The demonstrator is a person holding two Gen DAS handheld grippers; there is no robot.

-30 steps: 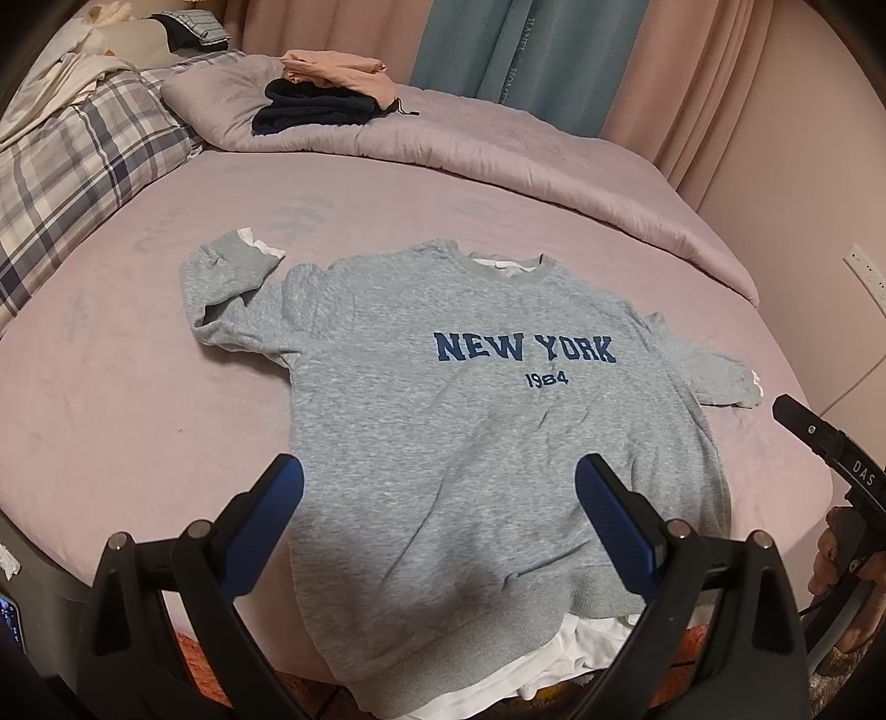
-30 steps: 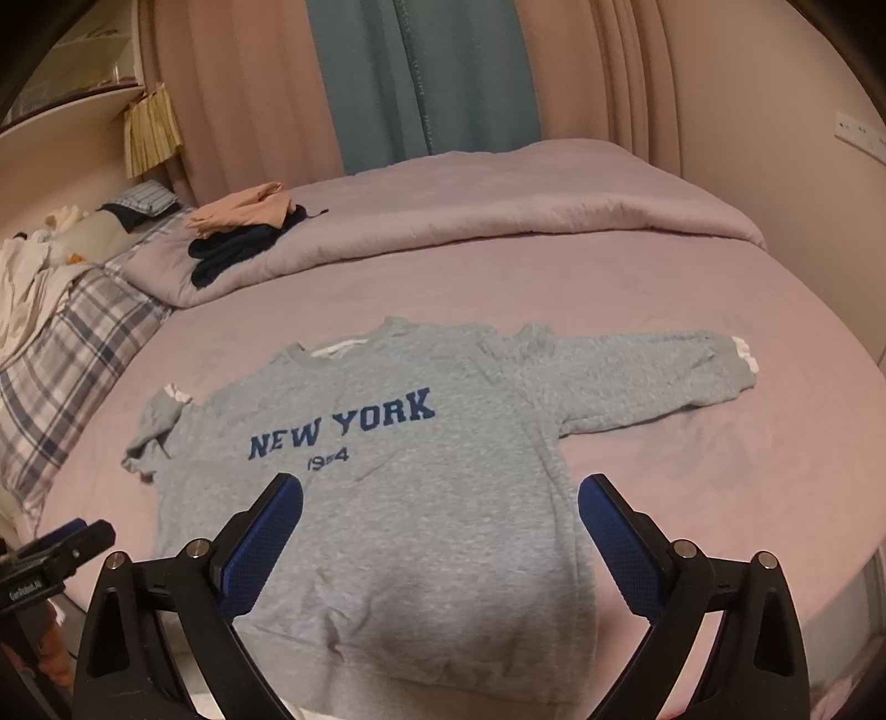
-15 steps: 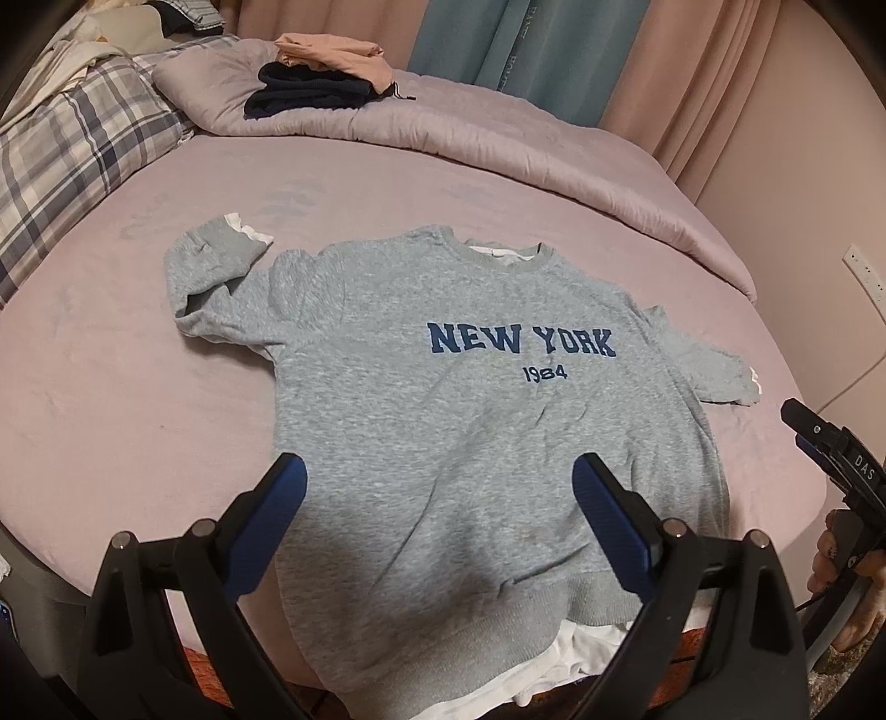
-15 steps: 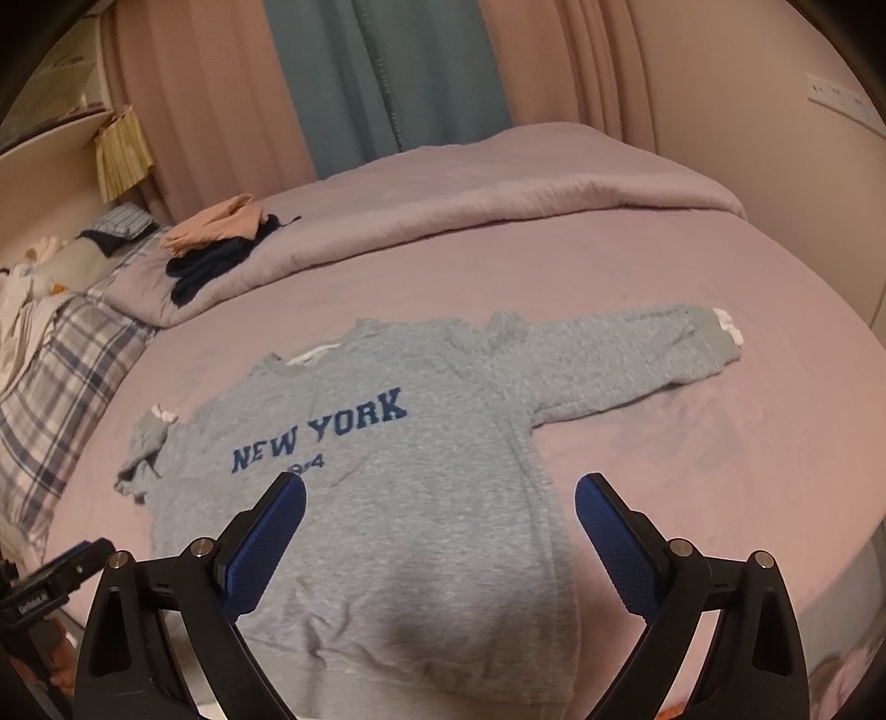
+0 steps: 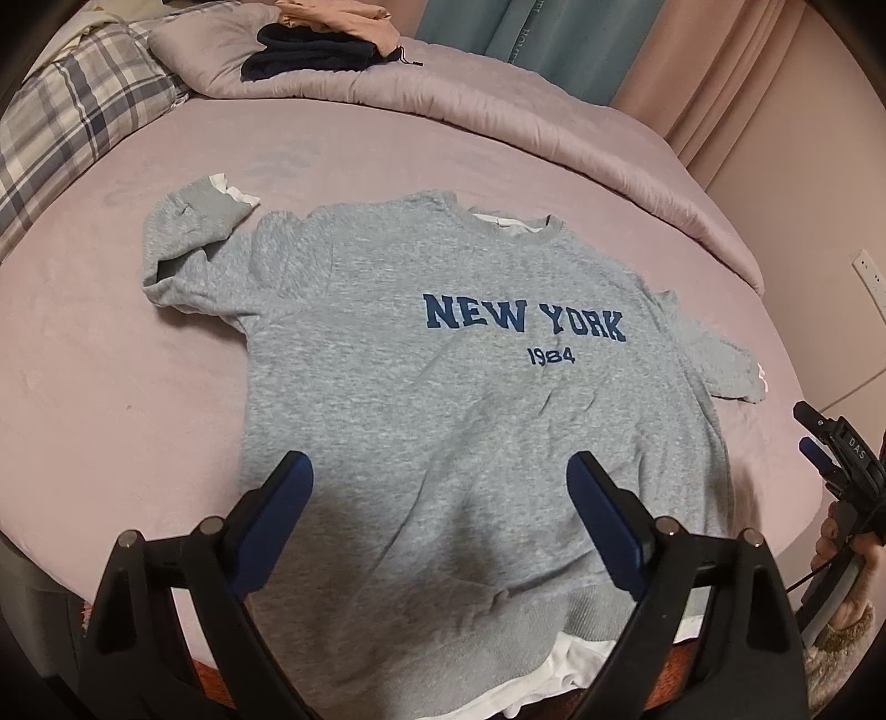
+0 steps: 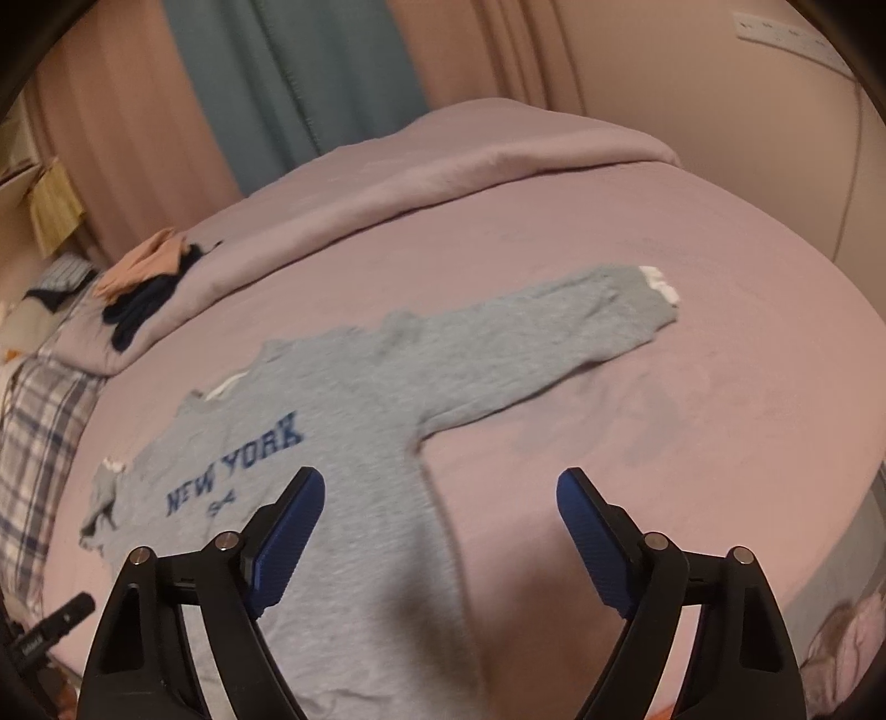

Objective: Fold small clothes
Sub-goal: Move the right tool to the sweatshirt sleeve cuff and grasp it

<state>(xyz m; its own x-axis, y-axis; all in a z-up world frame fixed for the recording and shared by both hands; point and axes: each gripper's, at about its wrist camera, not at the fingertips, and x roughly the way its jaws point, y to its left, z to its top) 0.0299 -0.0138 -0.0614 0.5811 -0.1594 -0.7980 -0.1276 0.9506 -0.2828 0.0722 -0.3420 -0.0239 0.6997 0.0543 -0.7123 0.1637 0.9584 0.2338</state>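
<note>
A grey sweatshirt (image 5: pixel 443 399) printed "NEW YORK 1984" in navy lies front-up and spread flat on the mauve bed sheet (image 5: pixel 111 387), its hem at the near edge of the bed with a white garment (image 5: pixel 576 659) peeking from beneath. One sleeve is bent back on itself beside the body, white cuff lining showing; the other sleeve (image 6: pixel 554 338) stretches out straight across the sheet, seen in the right wrist view.

The left gripper (image 5: pixel 440 498) hovers above the lower body of the sweatshirt with its blue-padded fingers spread wide, holding nothing. The right gripper (image 6: pixel 440 512) hangs over the side seam below the outstretched sleeve, jaws likewise wide apart and empty.

At the far side a rolled lilac duvet (image 5: pixel 498 116) carries a stack of folded dark and peach clothes (image 5: pixel 326 39). A plaid pillow (image 5: pixel 72 111) lies nearby, with teal and pink curtains (image 6: pixel 288 83) behind.
</note>
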